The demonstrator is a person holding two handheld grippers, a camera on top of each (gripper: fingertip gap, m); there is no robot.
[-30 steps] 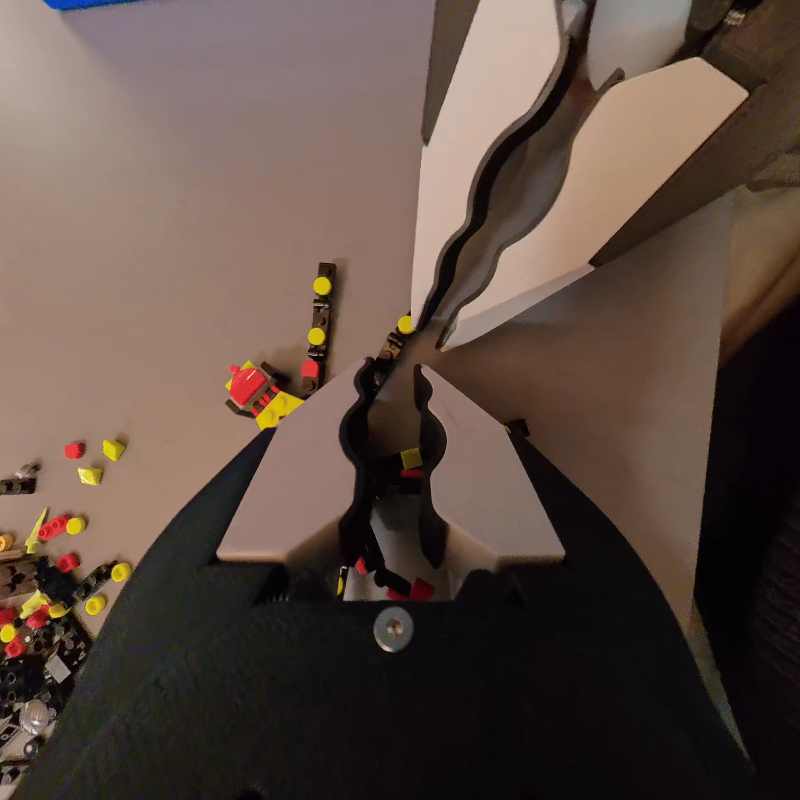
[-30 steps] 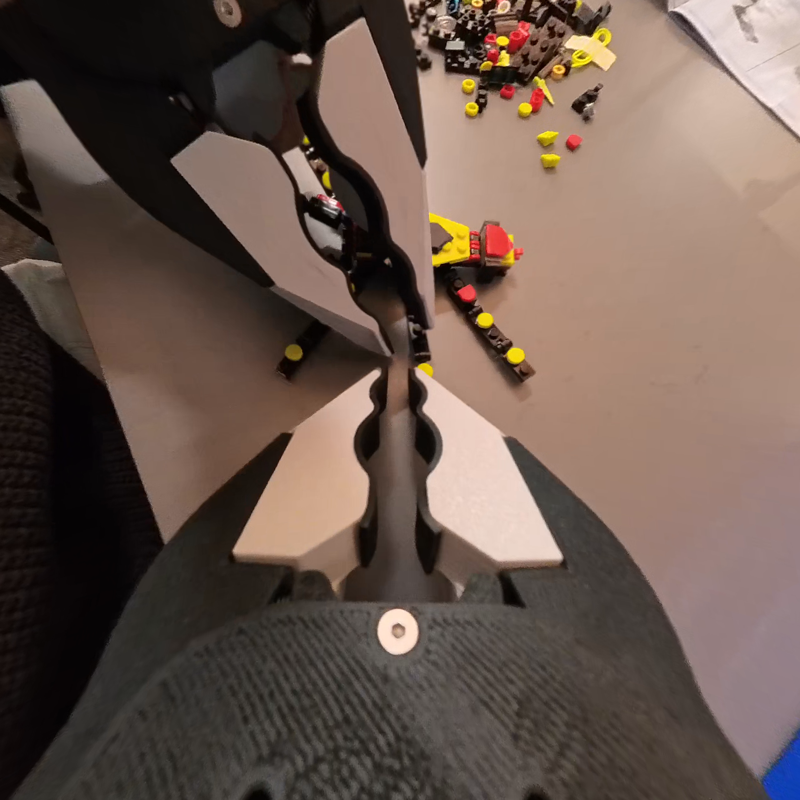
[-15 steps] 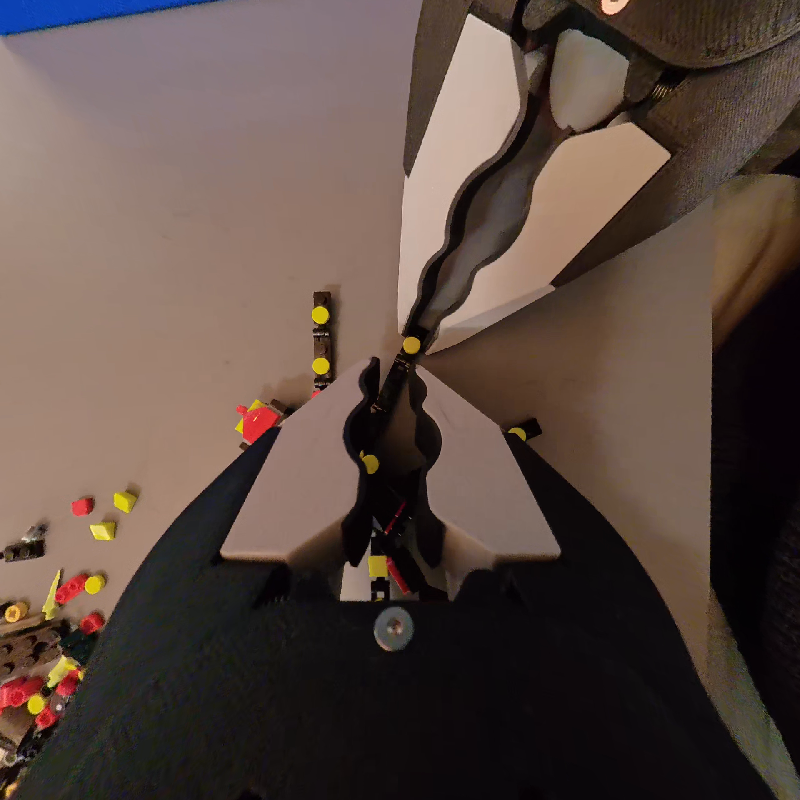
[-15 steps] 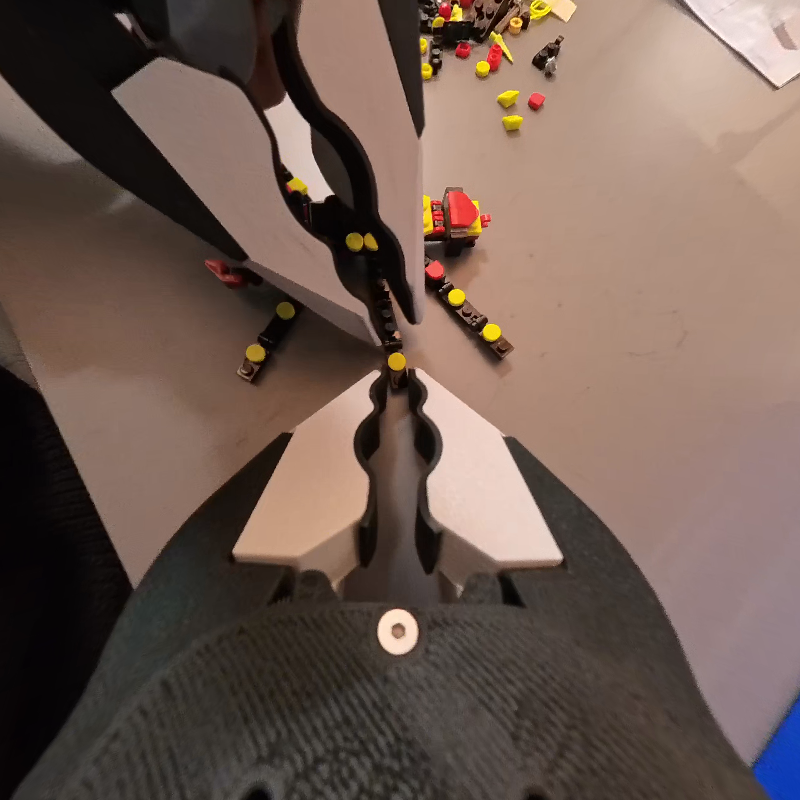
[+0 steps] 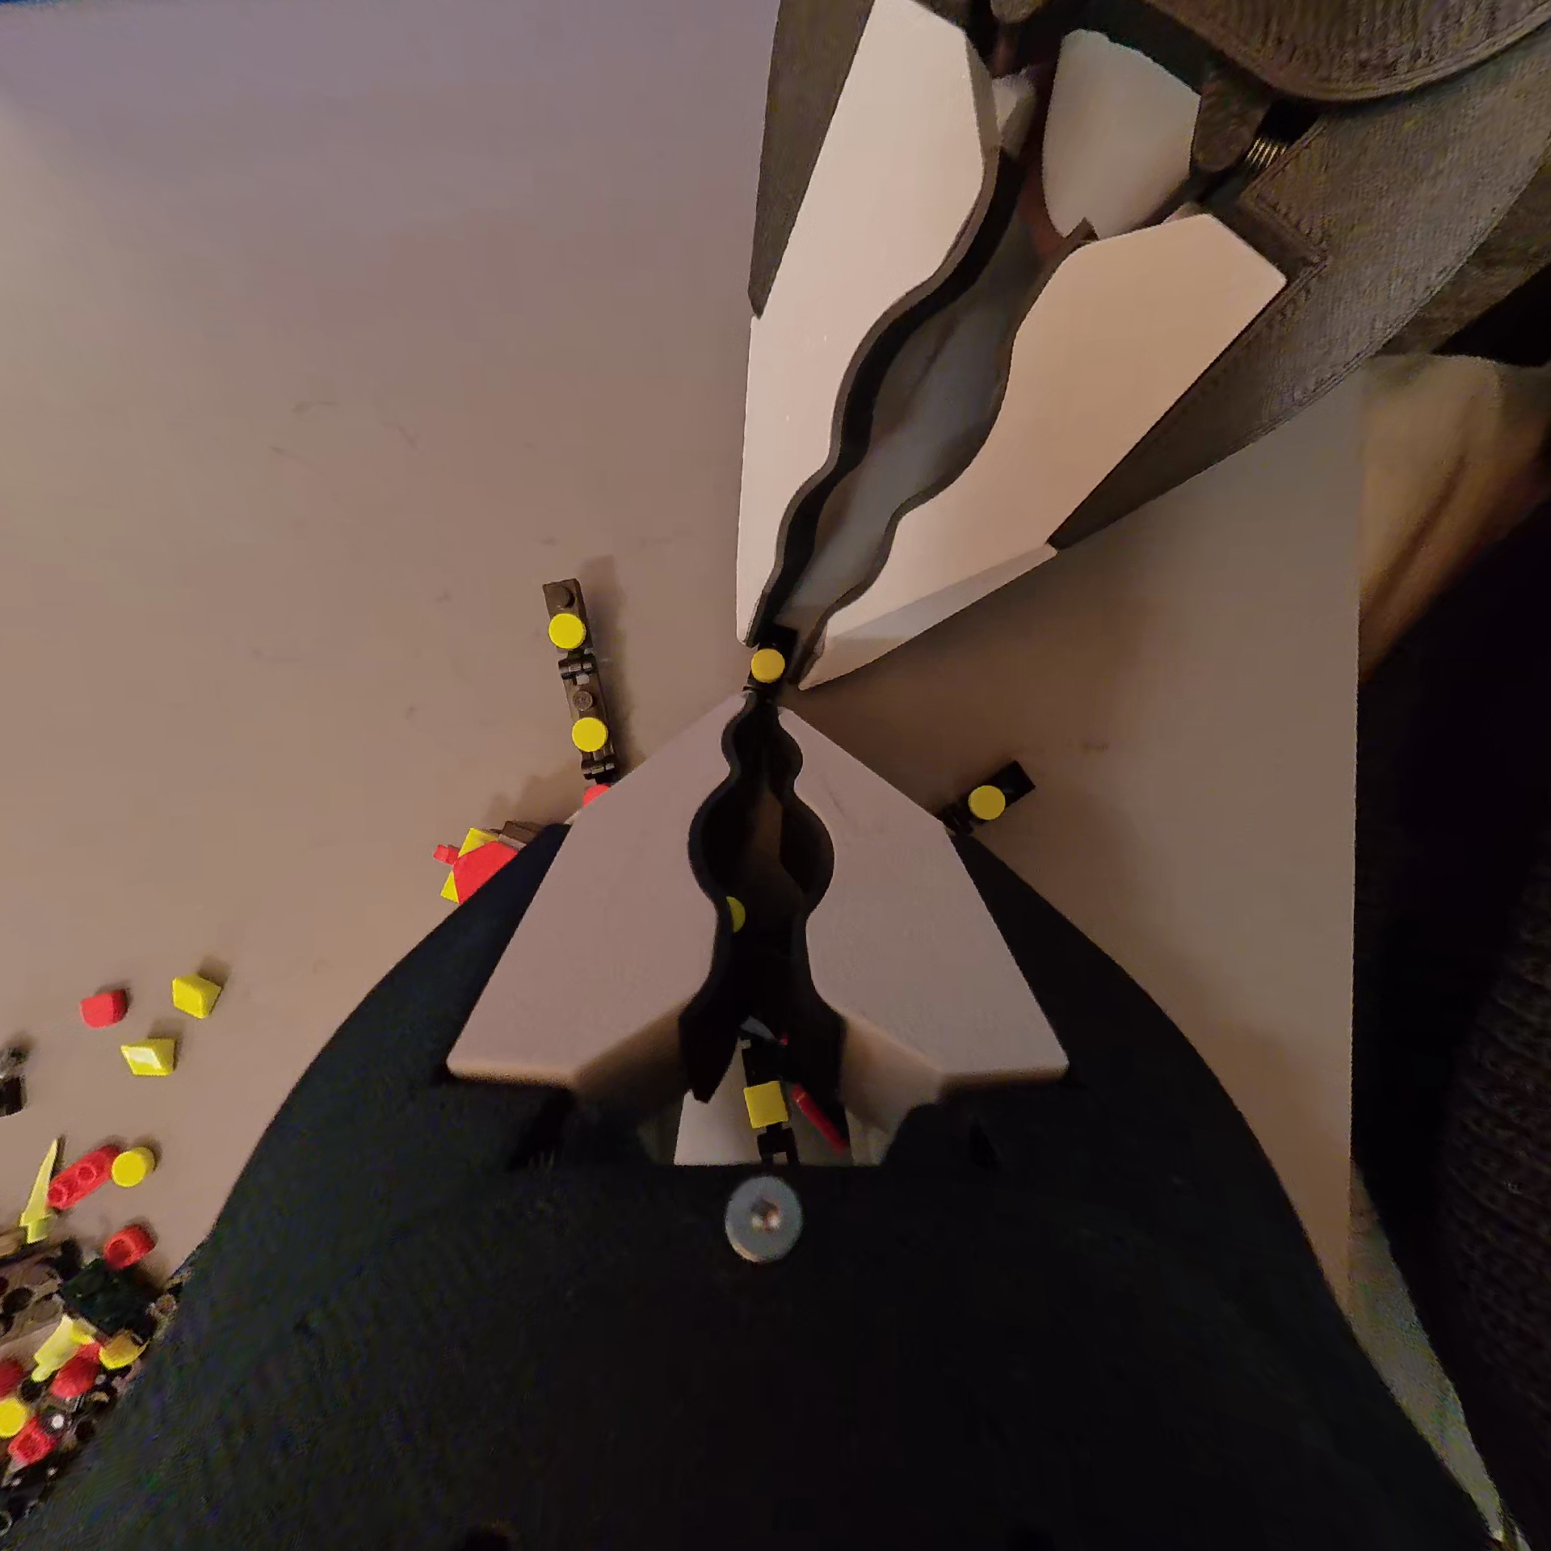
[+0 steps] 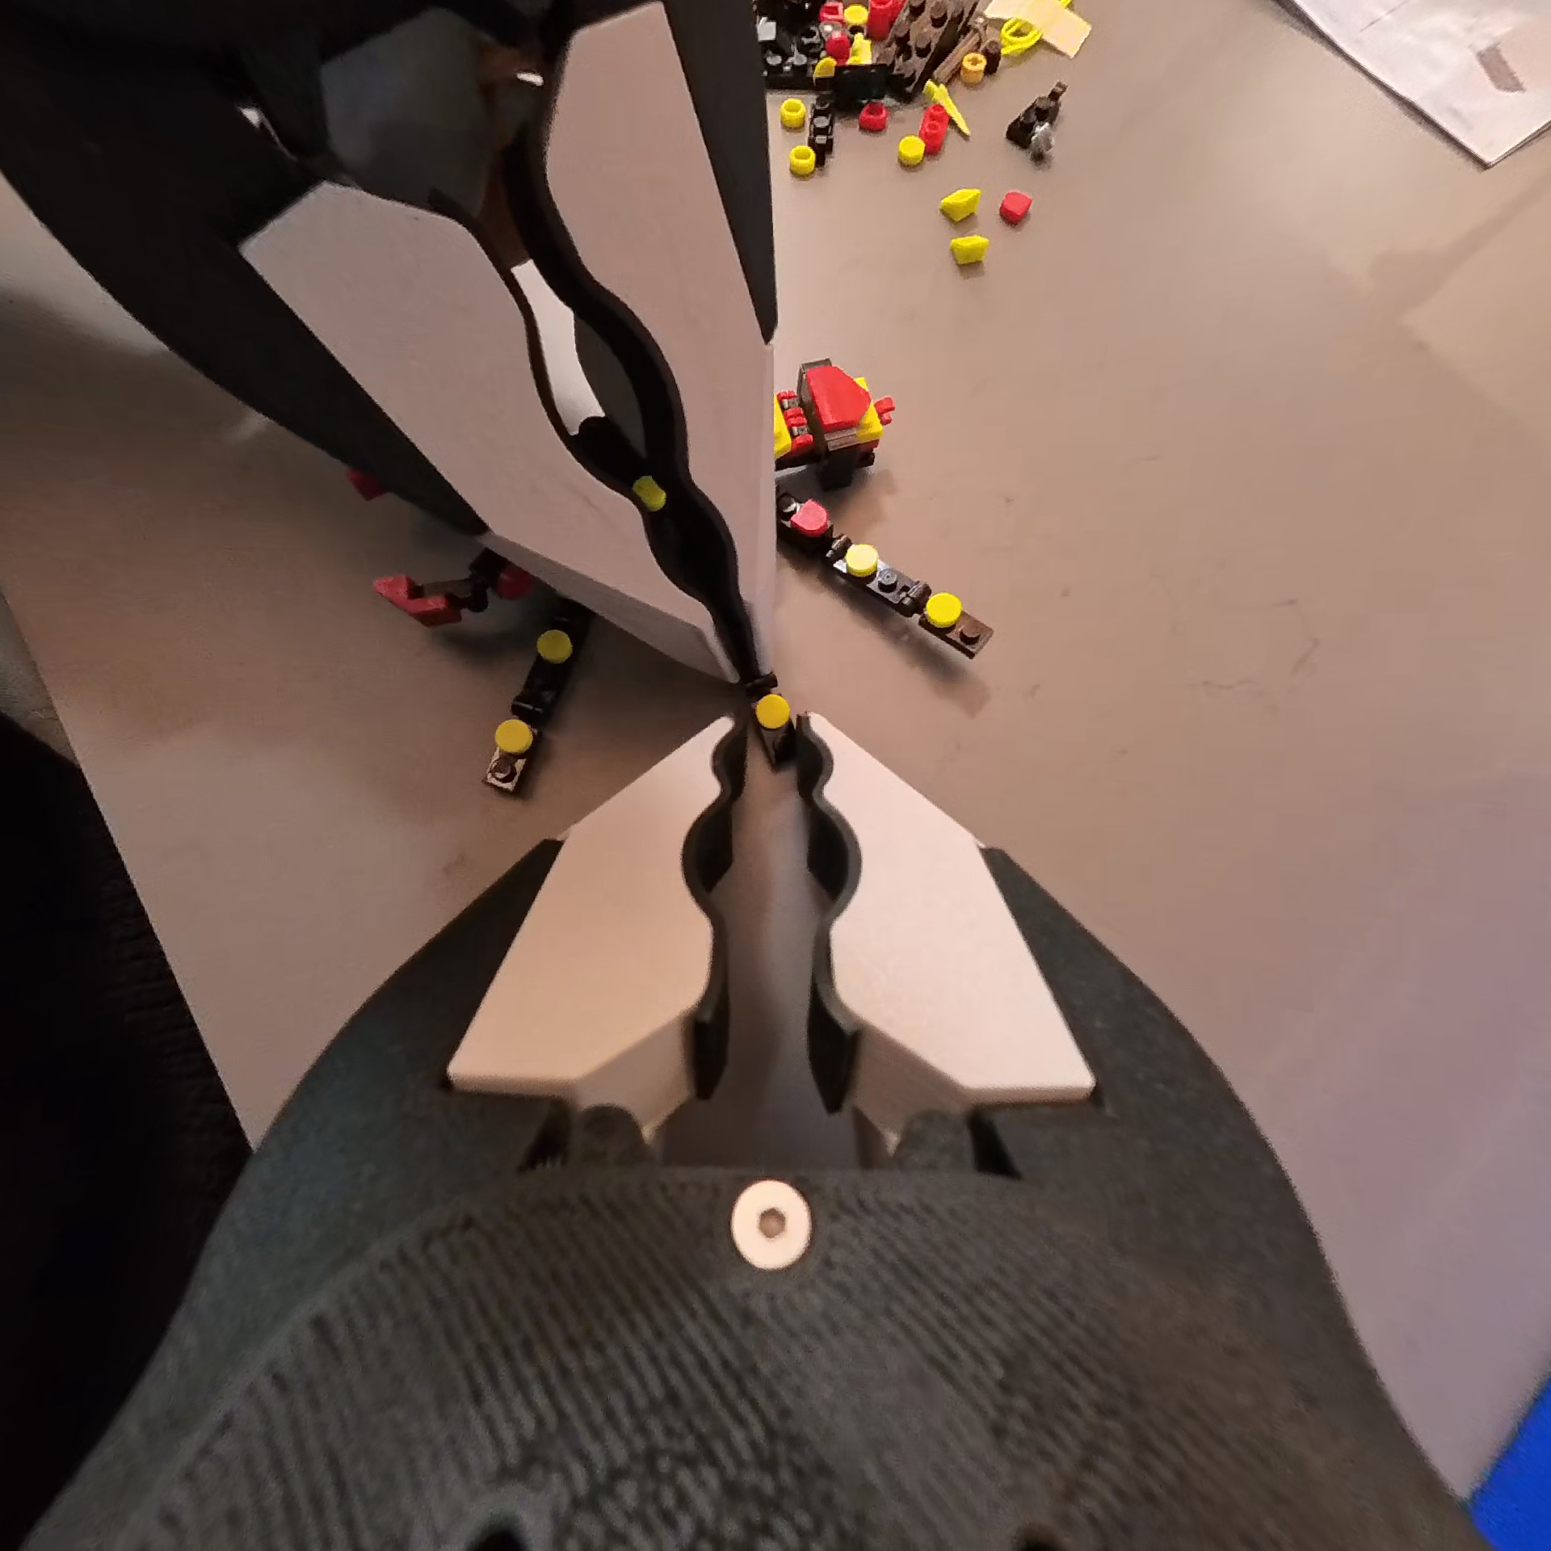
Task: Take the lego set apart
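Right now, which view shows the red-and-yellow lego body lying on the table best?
The right wrist view: the red-and-yellow lego body lies almost fully in sight beside the left tool, its red top and yellow sides clear. The left wrist view shows only a red and yellow corner peeking out beside that tool's own finger.

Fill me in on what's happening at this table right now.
A person is taking a lego set apart with two handheld grippers. The left gripper and the right gripper meet tip to tip, each shut on one end of a black jointed strip with yellow round studs, held above the grey table. Similar strips and a red-and-yellow body section lie detached below. A pile of loose pieces sits farther off.
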